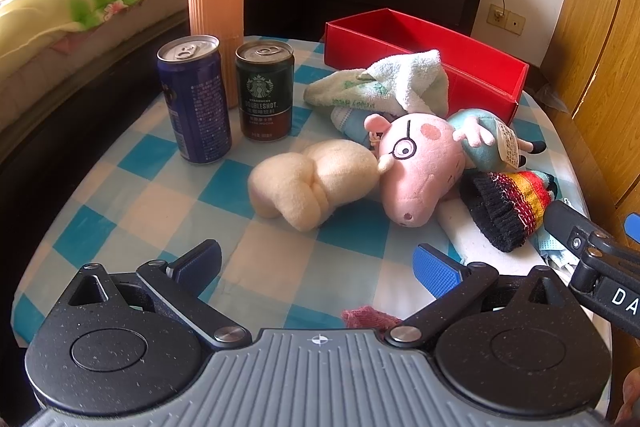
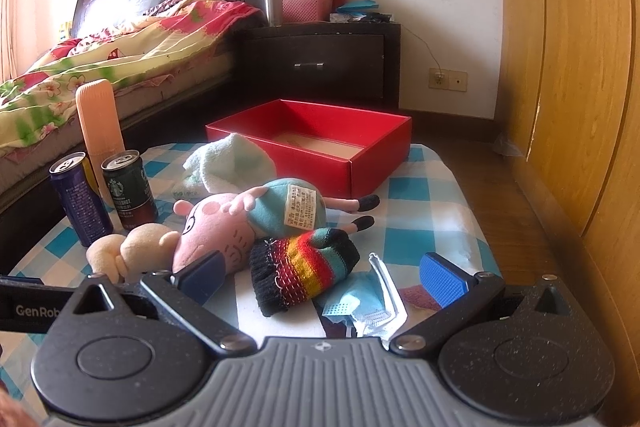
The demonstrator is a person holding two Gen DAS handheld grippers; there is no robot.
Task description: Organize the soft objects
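A pink pig plush (image 1: pixel 420 163) (image 2: pixel 224 227) lies in the middle of the checked table (image 1: pixel 160 203). A cream fluffy toy (image 1: pixel 312 183) (image 2: pixel 132 251) touches its snout. A white-green towel (image 1: pixel 384 83) (image 2: pixel 228 163) lies behind it, by an empty red box (image 1: pixel 460 55) (image 2: pixel 320 147). A striped knit glove (image 1: pixel 508 207) (image 2: pixel 304 271) and a blue face mask (image 2: pixel 356 303) lie to the right. My left gripper (image 1: pixel 318 263) is open, just short of the cream toy. My right gripper (image 2: pixel 322 277) is open, its jaws either side of the glove and mask.
A blue can (image 1: pixel 196 99) (image 2: pixel 80 199), a Starbucks can (image 1: pixel 264 91) (image 2: pixel 130 187) and a tall peach ribbed cylinder (image 1: pixel 218 7) (image 2: pixel 100 123) stand at the table's left. A bed lies left, a dark nightstand (image 2: pixel 320 63) behind, wooden wardrobe doors (image 2: pixel 580 67) right.
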